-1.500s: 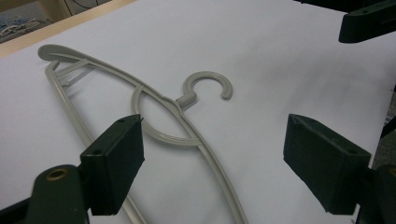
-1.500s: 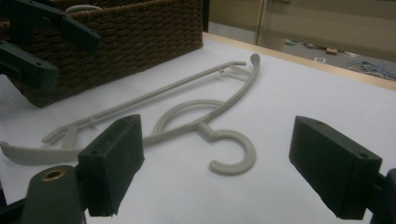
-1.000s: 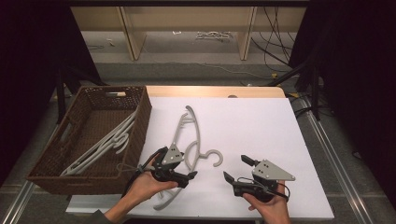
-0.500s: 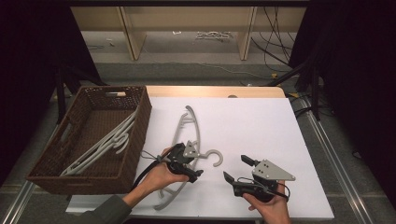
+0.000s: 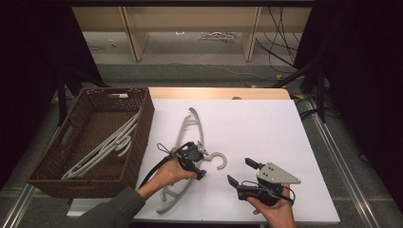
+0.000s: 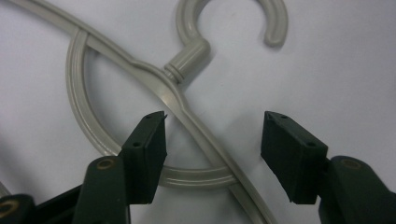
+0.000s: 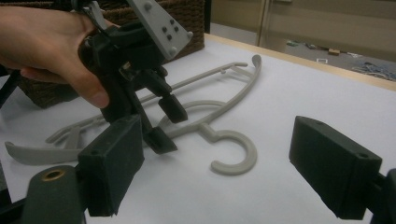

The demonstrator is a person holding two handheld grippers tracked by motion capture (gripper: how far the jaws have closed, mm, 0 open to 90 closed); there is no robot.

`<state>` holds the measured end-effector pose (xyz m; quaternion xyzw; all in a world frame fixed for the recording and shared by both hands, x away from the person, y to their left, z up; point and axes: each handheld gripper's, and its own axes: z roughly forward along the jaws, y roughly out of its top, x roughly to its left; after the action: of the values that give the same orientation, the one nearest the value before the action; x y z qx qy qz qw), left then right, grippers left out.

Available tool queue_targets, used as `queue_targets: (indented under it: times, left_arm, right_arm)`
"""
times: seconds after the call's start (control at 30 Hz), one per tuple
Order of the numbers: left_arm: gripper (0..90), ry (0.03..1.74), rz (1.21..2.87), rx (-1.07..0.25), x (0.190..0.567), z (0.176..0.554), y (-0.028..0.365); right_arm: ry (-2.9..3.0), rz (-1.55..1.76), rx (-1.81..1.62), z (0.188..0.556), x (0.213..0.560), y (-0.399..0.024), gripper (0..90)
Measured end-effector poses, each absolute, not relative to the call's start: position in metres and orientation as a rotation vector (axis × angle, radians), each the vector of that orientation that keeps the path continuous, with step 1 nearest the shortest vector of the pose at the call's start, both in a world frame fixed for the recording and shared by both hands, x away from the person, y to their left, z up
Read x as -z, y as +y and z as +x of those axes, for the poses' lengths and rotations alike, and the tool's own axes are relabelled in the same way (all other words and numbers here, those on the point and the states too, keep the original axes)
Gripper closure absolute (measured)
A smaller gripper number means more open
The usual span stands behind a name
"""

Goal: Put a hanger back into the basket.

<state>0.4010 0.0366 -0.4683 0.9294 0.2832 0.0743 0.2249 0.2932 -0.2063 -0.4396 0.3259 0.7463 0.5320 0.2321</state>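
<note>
So the grey plastic hanger [image 5: 187, 142] is lying flat on the white table [image 5: 266, 128], just to the right of the brown wicker basket [image 5: 97, 137], with its hook curling toward the right gripper. That basket already has a few more hangers [image 5: 102, 149] lying in it.

The left gripper [image 5: 199, 164] is right down over the hanger, close to where the hook joins the body. In the left gripper view you can see its jaws standing on either side of the hanger's arm [image 6: 196, 123], just below the neck of the hook. They've just been closing in, but there's still a clear gap on both sides, so the pads aren't pressing on the plastic. The hanger is between them, not clamped.

The right gripper [image 5: 241, 172] sits on the table to the right of the hanger's hook, held low in the person's hand, well apart from the basket. Its jaws are spread wide with nothing in them, pointing toward the hanger and the left gripper.
</note>
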Motion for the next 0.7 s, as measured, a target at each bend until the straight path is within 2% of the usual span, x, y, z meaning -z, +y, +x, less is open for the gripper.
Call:
queue_targets:
  times: [0.1,0.3,0.5,0.7]
  left_arm:
    - [45.3,0.752,2.598,-0.194,0.467,0.408,0.036]
    - [49.8,0.799,2.629,-0.132,0.465,0.413,0.033]
    - [61.3,0.842,2.656,-0.102,0.463,0.42,0.03]
    - [64.3,0.867,2.757,-0.046,0.459,0.43,0.021]
  right_arm:
    - [2.07,0.915,-1.487,0.292,0.44,-0.205,18.7]
    - [2.067,0.913,-1.488,0.292,0.44,-0.205,18.7]
    - [2.08,0.916,-1.46,0.291,0.439,-0.206,18.7]
    - [2.056,0.891,-1.475,0.293,0.44,-0.205,18.7]
